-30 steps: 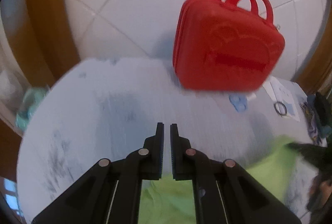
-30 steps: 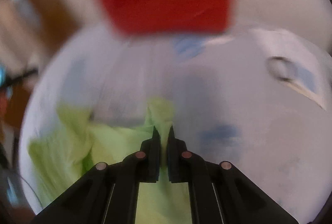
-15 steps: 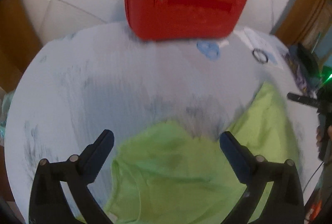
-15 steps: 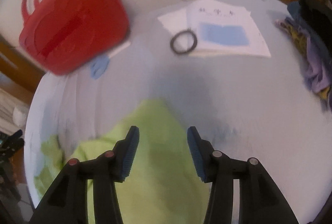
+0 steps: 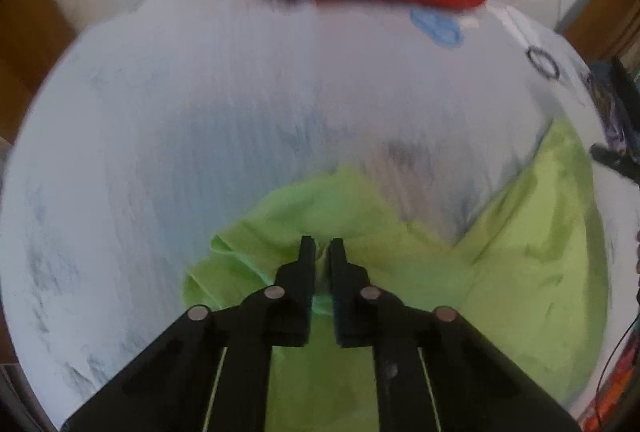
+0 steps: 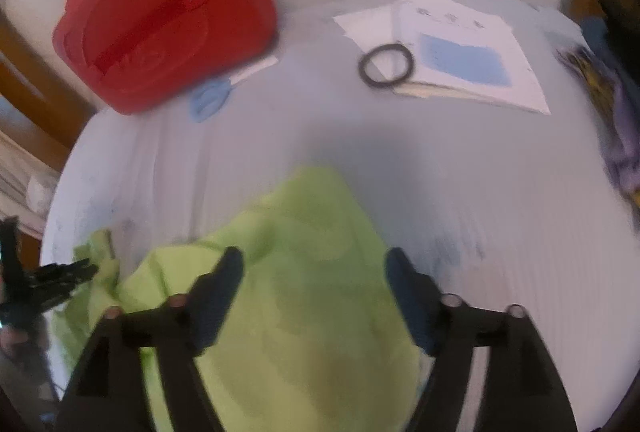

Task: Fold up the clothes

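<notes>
While the lime-green garment (image 5: pixel 420 272) lies rumpled on the near part of the pale bench (image 5: pixel 200 112), the left hand-held gripper (image 5: pixel 322 252) is clenched on a raised fold of it — green cloth shows pinched in the narrow gap between its black fingers. Right hand-held gripper (image 6: pixel 314 264) hovers over the other end of the same garment (image 6: pixel 304 292), jaws spread wide and just been opening; cloth lies under and between them, but the pads do not press on it — released. At the far edge of the bench stands a red case (image 6: pixel 160 12) with two handles, tilted in the right view. Just beside it lies a small blue item (image 6: pixel 208 100), too blurred to name. Further right, a black ring (image 6: pixel 386 64) rests on the edge of white papers (image 6: pixel 460 48) with a blue patch. Purple-yellow fabric (image 6: pixel 616 120) sits at the right rim.
</notes>
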`<state>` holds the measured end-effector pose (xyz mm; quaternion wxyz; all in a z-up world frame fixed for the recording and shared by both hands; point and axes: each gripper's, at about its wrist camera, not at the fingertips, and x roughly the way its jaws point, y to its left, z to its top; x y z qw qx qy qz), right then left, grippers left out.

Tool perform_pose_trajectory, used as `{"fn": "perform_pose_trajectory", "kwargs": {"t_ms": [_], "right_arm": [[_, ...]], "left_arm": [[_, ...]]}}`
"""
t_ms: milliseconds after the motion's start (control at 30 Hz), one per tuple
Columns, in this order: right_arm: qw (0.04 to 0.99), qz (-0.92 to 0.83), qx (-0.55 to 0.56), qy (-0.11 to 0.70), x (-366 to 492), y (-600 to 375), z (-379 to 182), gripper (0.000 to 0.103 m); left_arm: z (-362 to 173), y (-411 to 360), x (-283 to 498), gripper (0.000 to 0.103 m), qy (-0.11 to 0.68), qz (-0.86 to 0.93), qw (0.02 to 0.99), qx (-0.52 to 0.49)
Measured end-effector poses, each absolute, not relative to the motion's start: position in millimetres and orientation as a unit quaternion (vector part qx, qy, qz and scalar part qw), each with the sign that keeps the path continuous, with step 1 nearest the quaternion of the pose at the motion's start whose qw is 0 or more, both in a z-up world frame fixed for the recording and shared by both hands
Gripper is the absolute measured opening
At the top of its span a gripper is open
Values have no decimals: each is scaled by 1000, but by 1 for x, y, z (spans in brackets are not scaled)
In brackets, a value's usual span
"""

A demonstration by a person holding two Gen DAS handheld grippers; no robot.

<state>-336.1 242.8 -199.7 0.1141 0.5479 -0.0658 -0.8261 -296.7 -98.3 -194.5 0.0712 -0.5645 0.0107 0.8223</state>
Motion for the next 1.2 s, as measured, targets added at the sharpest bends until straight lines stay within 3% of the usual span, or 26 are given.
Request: {"fn": "perform_pose_trajectory", "kwargs": {"t_ms": [100, 133, 167, 200, 367, 400, 433, 467, 533, 600, 833, 1067, 1200], "right_arm": [[114, -817, 564, -33, -354, 228, -214, 81], [119, -809, 575, -25, -357, 223, -220, 72], [121, -807, 578, -16, -356, 220, -220, 26], [123, -806, 580, -7, -356, 216, -220, 4], [81, -843, 527, -68, -362, 243, -190, 5], [65, -849, 518, -80, -365, 249, -187, 13], [53, -847, 522, -85, -368, 253, -189, 23], [42, -842, 530, -90, -371, 256, -192, 48], [32, -835, 540, -99, -371, 261, -197, 53], [43, -837, 535, -104, -358, 267, -192, 53], [62, -821, 558, -103, -245, 304, -183, 54], [71, -789, 602, -97, -137, 317, -198, 55], [68, -780, 614, -95, -105, 316, -204, 63]], "left_arm": [[-168, -104, -312, 5, 0, 847, 56, -528], [-158, -107, -319, 5, 0, 857, 46, -513], [-148, -110, -325, 5, 0, 865, 40, -500], [-139, -115, -332, 5, -7, 873, 36, -485], [-108, -133, -383, 5, -66, 905, 22, -421], [-107, -136, -392, 6, -78, 898, 25, -432], [-107, -138, -395, 12, -83, 893, 27, -442], [-104, -140, -393, 19, -82, 890, 31, -447], [-102, -143, -372, 65, -60, 888, 44, -454], [-102, -154, -342, 80, -37, 885, 45, -463], [-140, -224, -210, 80, 10, 854, -23, -520], [-194, -273, -101, 80, -70, 821, -72, -562], [-214, -264, -71, 80, -70, 814, -75, -572]]}}
